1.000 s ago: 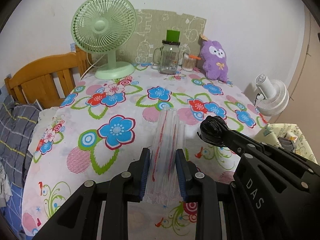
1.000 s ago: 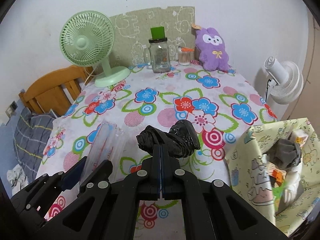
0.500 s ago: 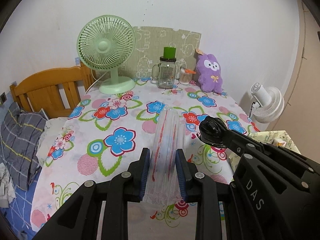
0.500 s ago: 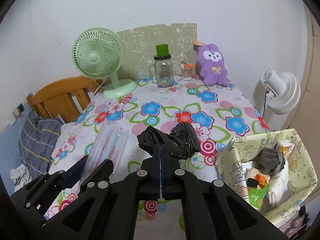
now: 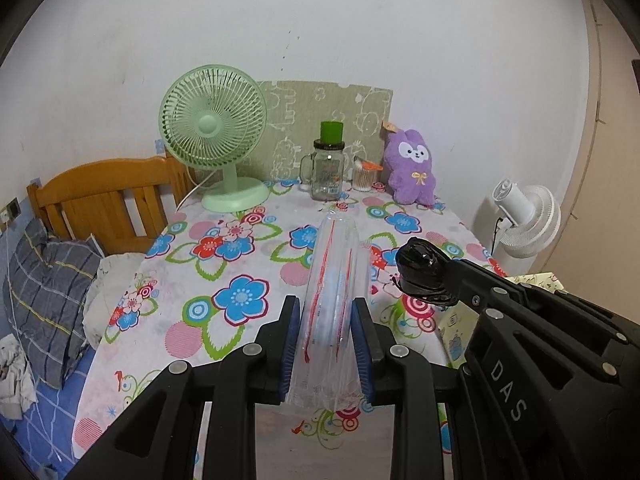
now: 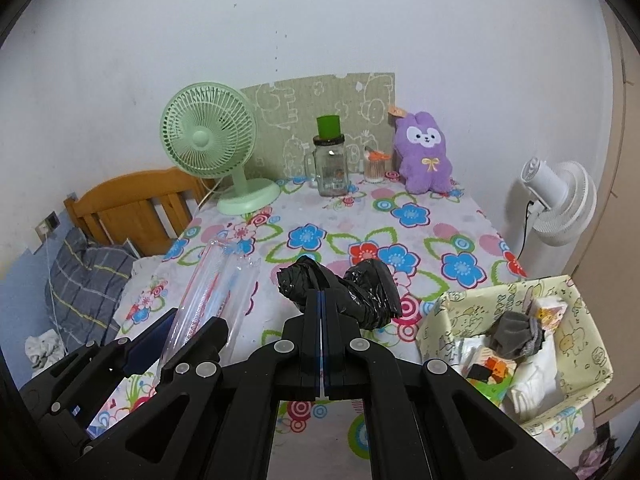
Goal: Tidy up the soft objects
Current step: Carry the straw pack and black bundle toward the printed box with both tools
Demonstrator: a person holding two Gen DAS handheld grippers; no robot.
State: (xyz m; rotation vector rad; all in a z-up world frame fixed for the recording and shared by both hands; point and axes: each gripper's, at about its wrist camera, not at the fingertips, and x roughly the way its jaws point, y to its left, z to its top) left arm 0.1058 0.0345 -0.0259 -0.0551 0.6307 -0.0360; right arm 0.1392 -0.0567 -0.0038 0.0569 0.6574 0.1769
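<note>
My left gripper (image 5: 327, 312) is shut on a roll of clear plastic bags (image 5: 334, 280) with red print, held above the flowered table; the roll also shows in the right wrist view (image 6: 212, 280). My right gripper (image 6: 322, 300) is shut on a crumpled black plastic bag (image 6: 360, 292), held above the table's near right part; the bag also shows in the left wrist view (image 5: 424, 278). A purple plush rabbit (image 6: 424, 158) sits at the back of the table. A yellow fabric bin (image 6: 520, 360) with soft items stands right of the table.
A green desk fan (image 5: 214, 136), a glass jar with a green lid (image 5: 328, 168) and a small cup of sticks (image 5: 364, 176) stand along the back of the table (image 5: 248, 240). A white fan (image 6: 560, 208) stands at the right. A wooden bed headboard (image 5: 100, 196) is at the left.
Both grippers have pulled back and risen from the table with their bags still held. More of the table, the bin and the wall shows now.
</note>
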